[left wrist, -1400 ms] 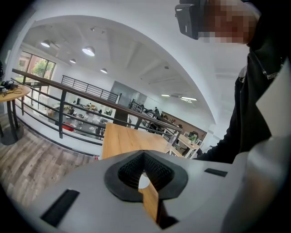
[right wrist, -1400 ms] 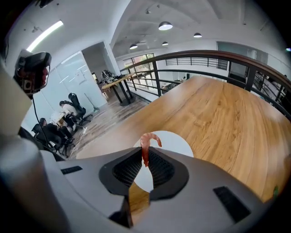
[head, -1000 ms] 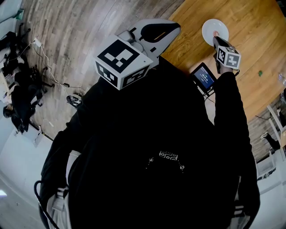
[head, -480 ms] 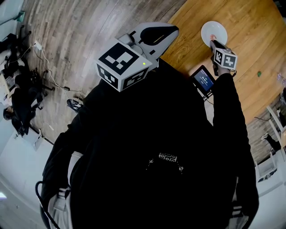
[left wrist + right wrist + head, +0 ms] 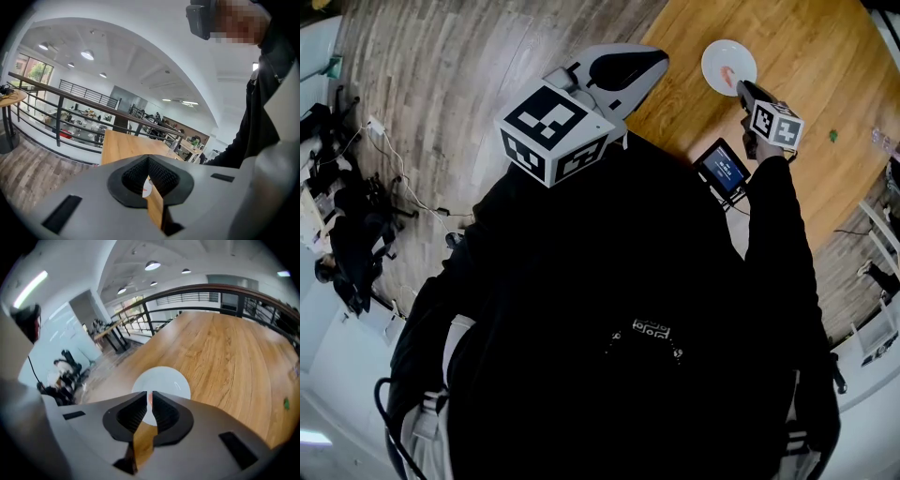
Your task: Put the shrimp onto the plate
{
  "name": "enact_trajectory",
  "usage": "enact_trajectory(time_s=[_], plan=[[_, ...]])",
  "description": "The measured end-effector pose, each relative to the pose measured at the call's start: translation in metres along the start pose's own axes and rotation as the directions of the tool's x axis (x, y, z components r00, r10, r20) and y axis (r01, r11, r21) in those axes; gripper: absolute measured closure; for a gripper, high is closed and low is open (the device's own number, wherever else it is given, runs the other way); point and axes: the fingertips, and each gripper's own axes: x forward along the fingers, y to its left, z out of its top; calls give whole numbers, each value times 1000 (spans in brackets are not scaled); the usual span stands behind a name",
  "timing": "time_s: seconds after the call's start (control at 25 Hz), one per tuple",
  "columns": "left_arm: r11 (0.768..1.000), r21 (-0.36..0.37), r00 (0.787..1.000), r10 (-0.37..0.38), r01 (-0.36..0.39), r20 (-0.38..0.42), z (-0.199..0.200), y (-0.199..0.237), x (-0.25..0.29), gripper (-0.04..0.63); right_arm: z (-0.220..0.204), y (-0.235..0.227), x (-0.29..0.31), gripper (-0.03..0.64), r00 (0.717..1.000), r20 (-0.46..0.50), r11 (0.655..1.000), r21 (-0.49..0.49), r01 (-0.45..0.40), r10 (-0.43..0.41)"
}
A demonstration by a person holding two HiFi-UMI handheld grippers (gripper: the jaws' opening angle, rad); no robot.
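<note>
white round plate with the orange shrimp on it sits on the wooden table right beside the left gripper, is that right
Not quite. The gripper beside the white round plate is the right gripper. The left gripper is held apart from the plate. The head view shows this. The rest holds: the orange shrimp lies on the plate, which sits on the wooden table.

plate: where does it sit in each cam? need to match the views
Head view: plate at upper right, near the top edge.
Left gripper view: plate is only a white sliver in the gap between the jaws, low centre.
Right gripper view: plate at centre, just past the jaws.
Shared landmark: the wooden table under it.
</note>
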Motion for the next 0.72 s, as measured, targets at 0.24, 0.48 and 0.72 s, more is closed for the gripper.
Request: enact_trajectory(time_s=[0.24, 0.48, 0.72], plan=[[995, 54, 996, -87, 87, -7, 15, 4, 30, 597, 99, 39, -78, 597, 937, 321, 964, 173, -201, 138], [967, 143, 976, -216, 209, 34, 64, -22, 40, 597, 191, 133, -219, 600, 773, 590, 967, -56, -247, 232], [909, 226, 926, -373, 351, 57, 100, -44, 40, 597, 211, 206, -289, 600, 715, 669, 969, -240, -51, 204]])
